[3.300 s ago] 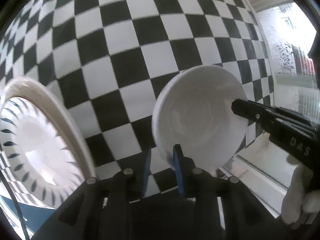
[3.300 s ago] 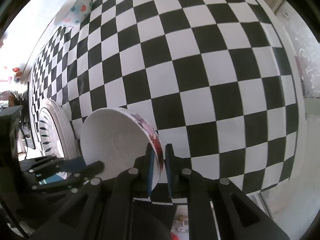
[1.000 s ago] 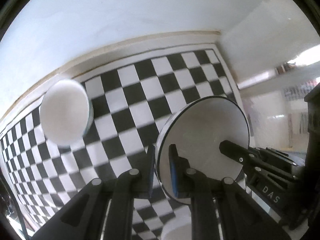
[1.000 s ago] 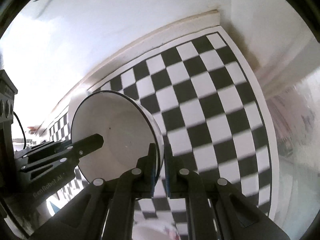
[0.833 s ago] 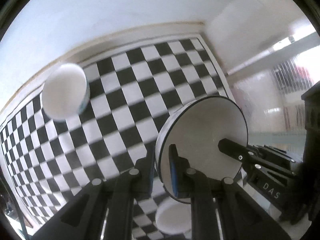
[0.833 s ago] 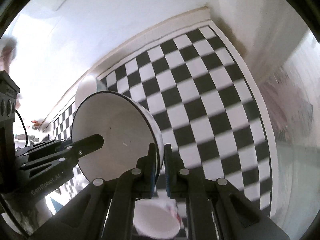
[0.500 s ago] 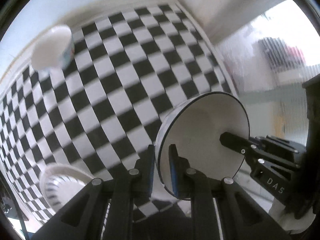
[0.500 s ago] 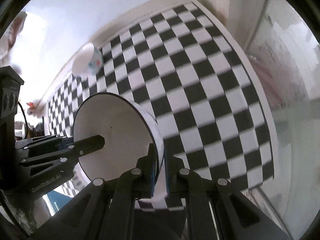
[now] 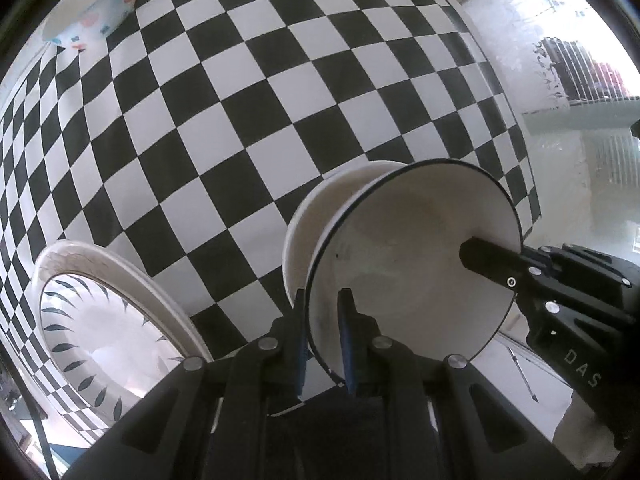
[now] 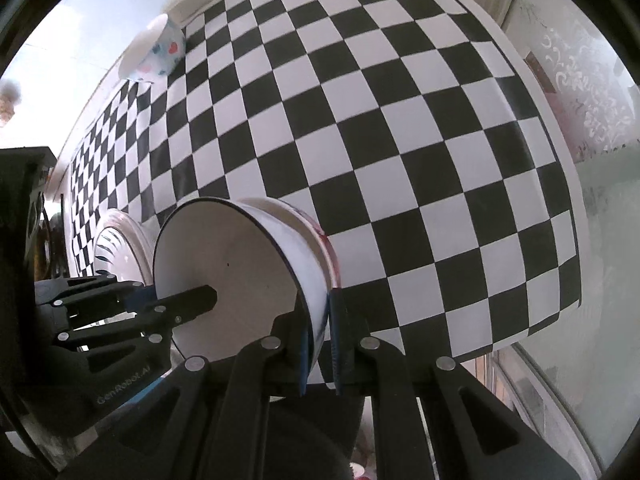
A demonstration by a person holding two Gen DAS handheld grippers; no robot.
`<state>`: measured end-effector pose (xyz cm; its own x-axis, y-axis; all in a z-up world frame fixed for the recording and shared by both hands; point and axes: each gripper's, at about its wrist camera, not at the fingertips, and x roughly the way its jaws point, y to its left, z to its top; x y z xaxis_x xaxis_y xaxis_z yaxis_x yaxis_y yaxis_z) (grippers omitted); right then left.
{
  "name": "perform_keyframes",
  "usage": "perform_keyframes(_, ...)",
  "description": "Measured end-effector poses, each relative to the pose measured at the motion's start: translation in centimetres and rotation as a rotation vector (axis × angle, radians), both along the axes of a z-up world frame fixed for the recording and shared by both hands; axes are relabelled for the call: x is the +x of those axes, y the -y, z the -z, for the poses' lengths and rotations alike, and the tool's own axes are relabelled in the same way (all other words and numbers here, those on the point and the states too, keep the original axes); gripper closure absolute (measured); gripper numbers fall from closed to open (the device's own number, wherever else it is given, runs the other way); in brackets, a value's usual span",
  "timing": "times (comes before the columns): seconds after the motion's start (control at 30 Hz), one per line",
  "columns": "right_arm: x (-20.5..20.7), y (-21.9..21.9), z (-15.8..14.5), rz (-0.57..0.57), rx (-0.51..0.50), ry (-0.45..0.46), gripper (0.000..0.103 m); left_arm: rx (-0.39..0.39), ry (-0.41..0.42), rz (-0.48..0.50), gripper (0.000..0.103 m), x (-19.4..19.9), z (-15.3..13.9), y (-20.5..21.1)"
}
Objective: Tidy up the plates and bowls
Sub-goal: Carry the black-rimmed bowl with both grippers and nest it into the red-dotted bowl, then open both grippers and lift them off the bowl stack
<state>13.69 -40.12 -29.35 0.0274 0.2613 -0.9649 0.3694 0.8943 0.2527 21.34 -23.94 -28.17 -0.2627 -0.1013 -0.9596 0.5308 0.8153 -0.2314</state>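
The main risk is a chip or a slip: both grippers pinch one thin rim from opposite sides, so if the two hands drop unevenly the dark-rimmed white bowl (image 9: 412, 264) could tilt, strike the rim of the bowl beneath, or twist out of one grip.

Going left to right in the left wrist view, the leaf-patterned plate (image 9: 92, 320) lies on the checkered counter (image 9: 240, 92) at the lower left, with a spotted bowl (image 9: 92, 4) far off at the top left corner. The left gripper (image 9: 322, 340) is clamped on the near rim of the dark-rimmed bowl, one finger inside and one outside. That bowl appears partly nested in a second white bowl (image 9: 316, 208) just behind it (whether it is fully seated I cannot tell).

Further right, the right gripper (image 10: 320, 332) is likewise closed on the opposite rim, and its view shows a red-patterned edge on the lower bowl. The held bowl sits directly between the two grippers, well apart from the plate.
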Motion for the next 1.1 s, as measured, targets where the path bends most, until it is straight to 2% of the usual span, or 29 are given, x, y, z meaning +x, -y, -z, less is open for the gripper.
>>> perform_keyframes(0.27, 0.9, 0.4, 0.3, 0.013, 0.014, -0.016, 0.094, 0.0, 0.005, -0.014, 0.092, -0.3, 0.1, 0.7)
perform_keyframes(0.57, 1.1, 1.1, 0.9, 0.025, 0.056, -0.049, 0.093, -0.039, -0.076, -0.079, 0.09, 1.1, 0.3, -1.0)
perform_keyframes(0.83, 1.2, 0.9, 0.6, 0.011, 0.055, -0.062, 0.093, -0.043, -0.068, -0.077, 0.09, 1.2, -0.3, -1.1)
perform_keyframes(1.1, 1.1, -0.2, 0.8, -0.022, 0.042, -0.072, 0.093, -0.012, -0.054, -0.064, 0.09, 1.1, -0.1, -1.4)
